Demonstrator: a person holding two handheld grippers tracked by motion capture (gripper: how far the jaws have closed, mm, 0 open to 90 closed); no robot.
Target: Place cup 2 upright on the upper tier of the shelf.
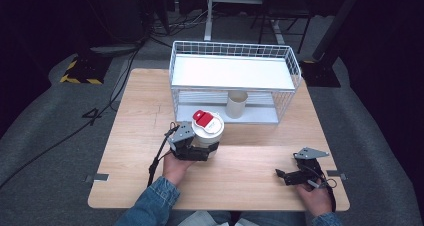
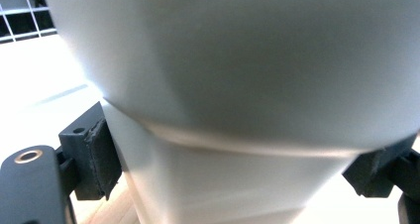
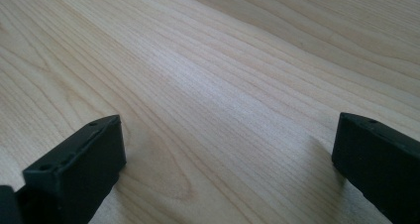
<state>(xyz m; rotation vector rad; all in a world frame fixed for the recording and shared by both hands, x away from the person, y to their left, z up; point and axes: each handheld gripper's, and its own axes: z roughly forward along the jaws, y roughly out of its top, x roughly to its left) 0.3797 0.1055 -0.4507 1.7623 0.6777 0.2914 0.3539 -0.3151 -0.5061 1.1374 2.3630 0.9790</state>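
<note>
A white cup (image 1: 208,131) with a white lid and red flap stands upright, its lower body clamped between the left gripper's (image 1: 206,151) jaws.

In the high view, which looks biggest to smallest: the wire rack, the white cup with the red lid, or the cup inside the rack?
1. wire rack, by far the largest.
2. white cup with the red lid, held in the left gripper.
3. cup inside the rack, which looks smallest, though it sits farther from the camera.

Tabletop (image 1: 260,161) evenly lit from above, surroundings near black. Left gripper view: white cup (image 2: 237,85) too close, soft, glare blown out at left edge. Right gripper view sharp.
</note>
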